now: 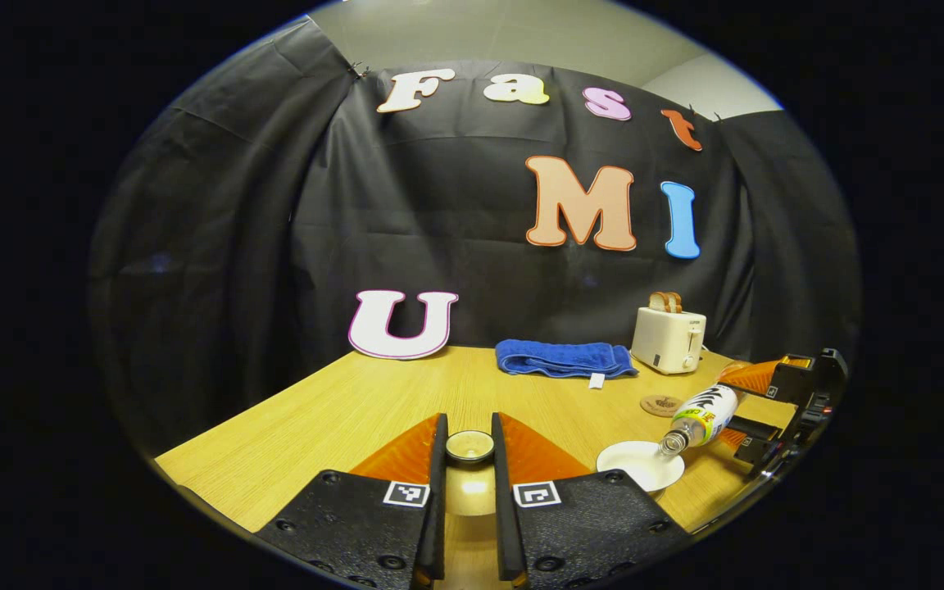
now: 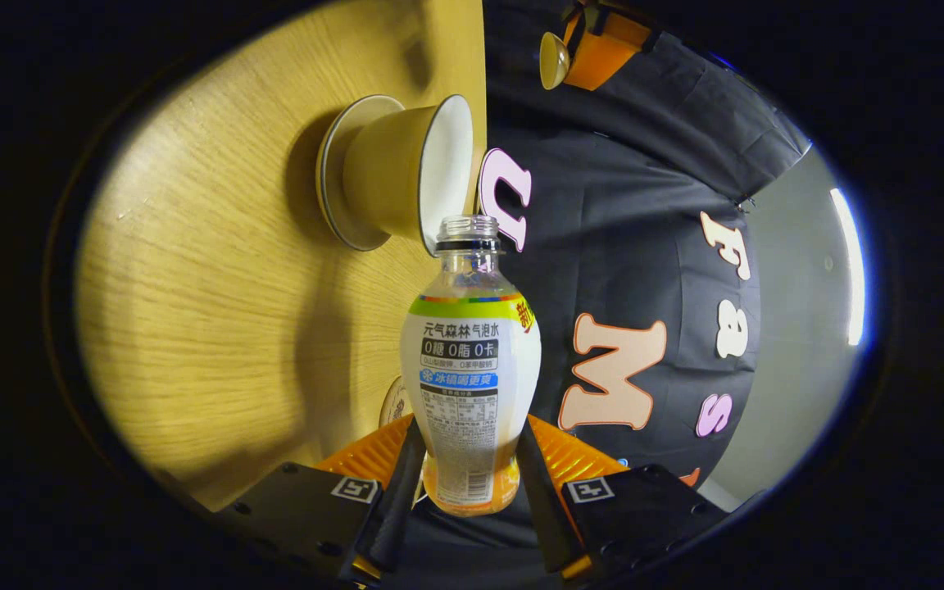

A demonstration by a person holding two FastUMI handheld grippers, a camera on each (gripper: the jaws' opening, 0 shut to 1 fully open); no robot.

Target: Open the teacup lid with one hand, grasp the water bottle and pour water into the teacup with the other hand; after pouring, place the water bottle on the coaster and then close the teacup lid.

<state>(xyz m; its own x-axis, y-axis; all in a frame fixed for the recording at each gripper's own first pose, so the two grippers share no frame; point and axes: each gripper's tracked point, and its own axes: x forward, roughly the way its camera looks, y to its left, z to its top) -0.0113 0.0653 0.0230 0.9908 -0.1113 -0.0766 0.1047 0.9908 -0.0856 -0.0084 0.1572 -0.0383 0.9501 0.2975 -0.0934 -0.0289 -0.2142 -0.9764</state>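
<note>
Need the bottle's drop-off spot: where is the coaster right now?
In the left gripper view the coaster lies on the table right of centre, between the toaster behind and the tilted water bottle in front, bare.

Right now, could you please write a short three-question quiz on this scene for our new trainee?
1. True or false: the water bottle stands on the coaster.
2. What does the left gripper hold? A) blue towel B) teacup lid C) toaster
3. Fill in: the bottle's open mouth tilts toward the ____.

Key: 1 false, the right gripper holds it tilted; 2 B; 3 teacup.
</note>
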